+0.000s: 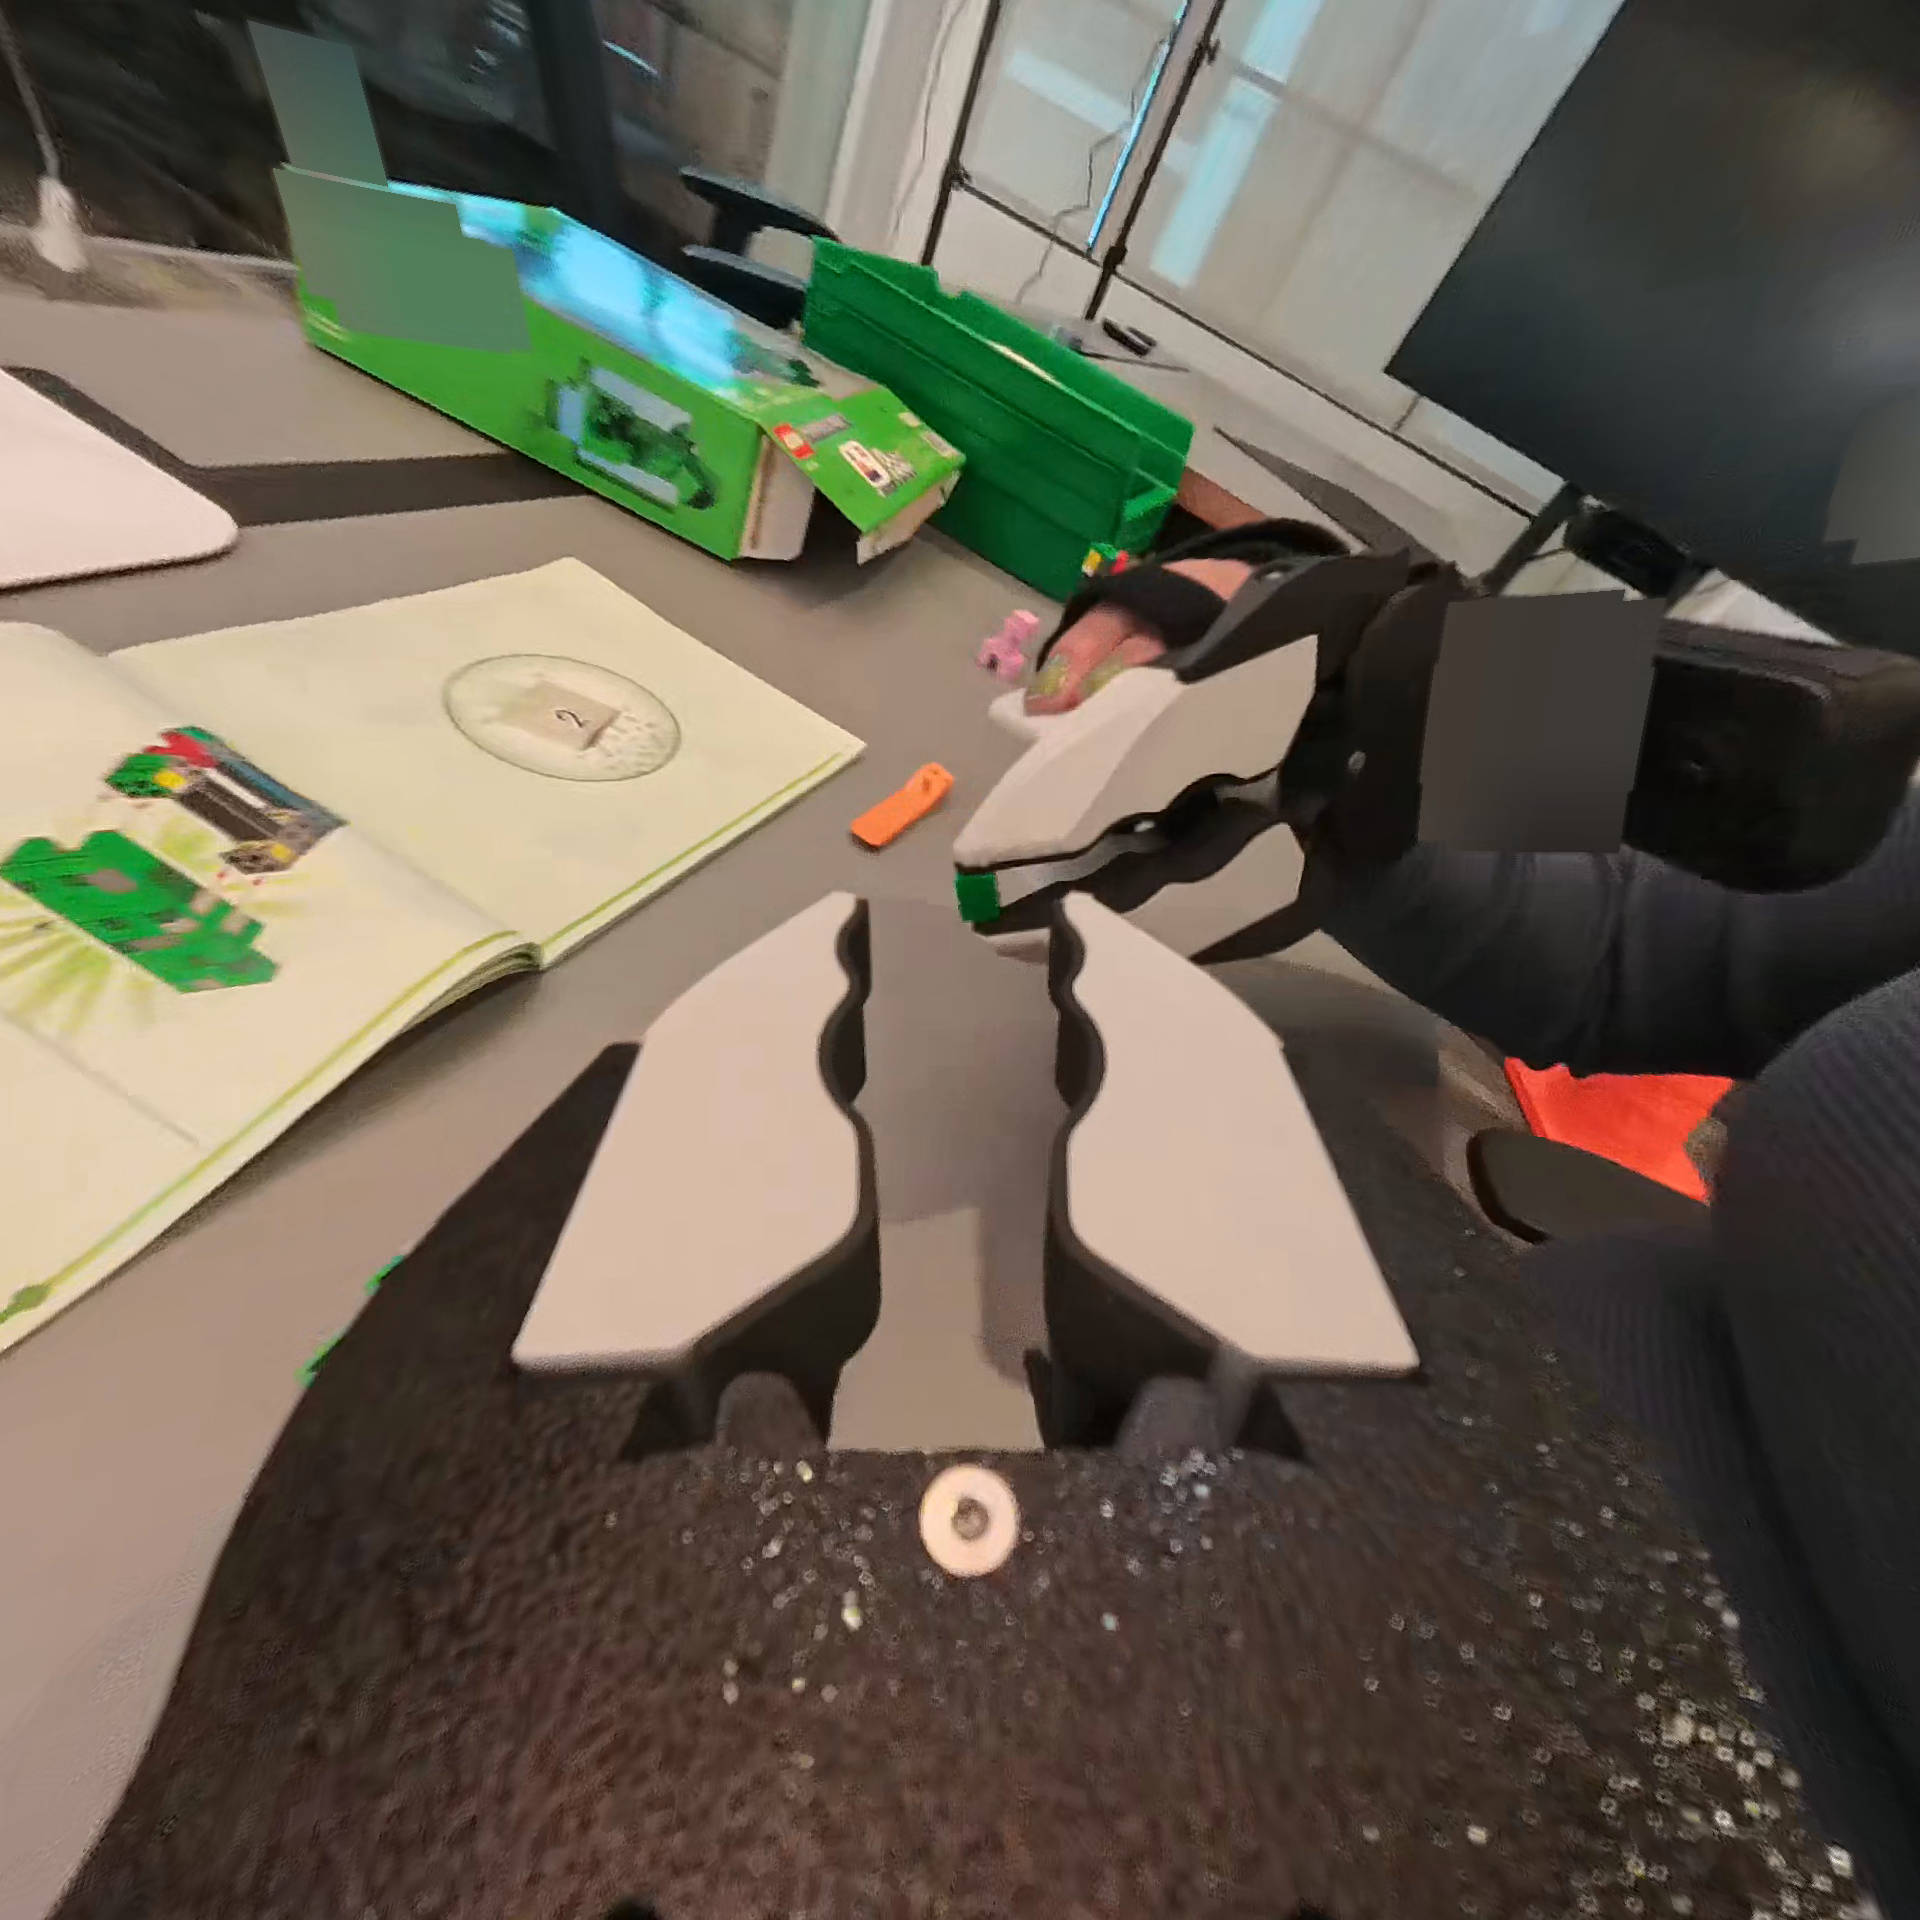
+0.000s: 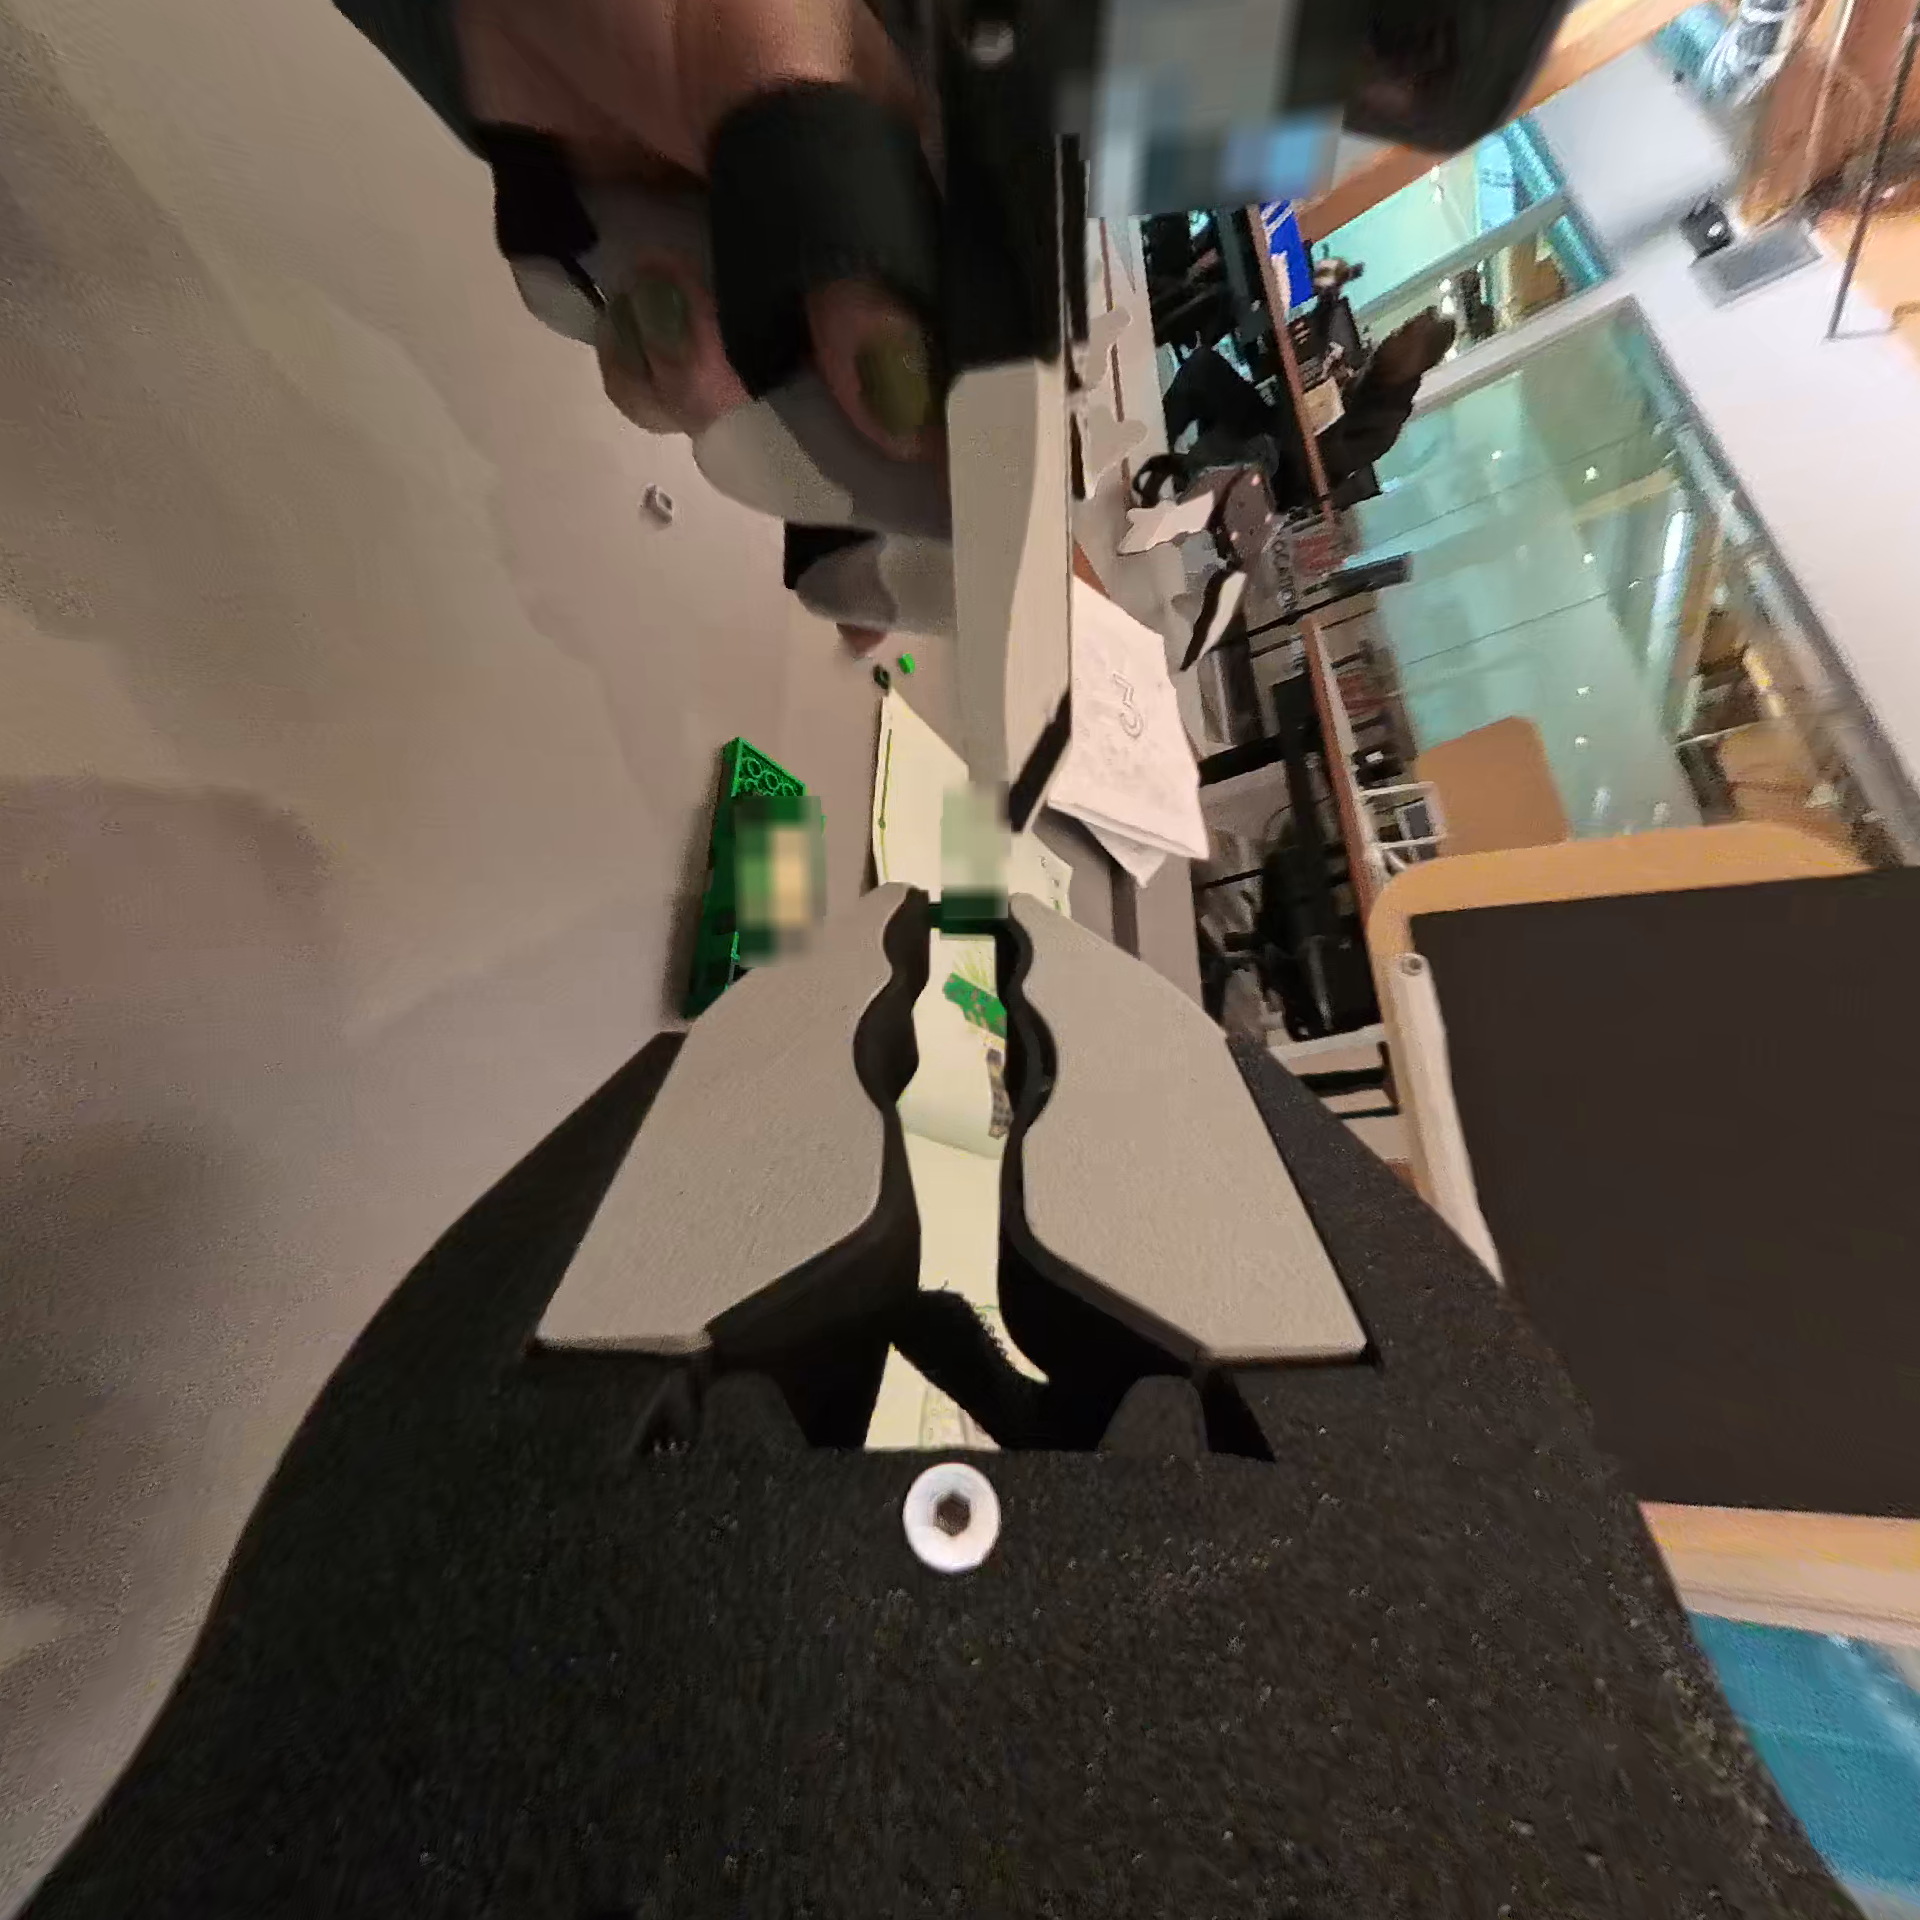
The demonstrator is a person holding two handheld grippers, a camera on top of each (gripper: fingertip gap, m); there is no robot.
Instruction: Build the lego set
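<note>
Between our right gripper's (image 1: 977,902) tips we pinched a green brick (image 1: 978,898); our left gripper (image 1: 956,925), seemingly empty, stood apart just beside it.

Print is borne by three things. On the open instr. booklet (image 1: 416,831), one char. is set in a round grey emblem (image 1: 561,717) on the rt page. A small logo badge and other print are carried on the green box's (image 1: 623,416) end flap (image 1: 873,457). One large outlined char. is seen on a white sheet (image 2: 1127,748).
</note>
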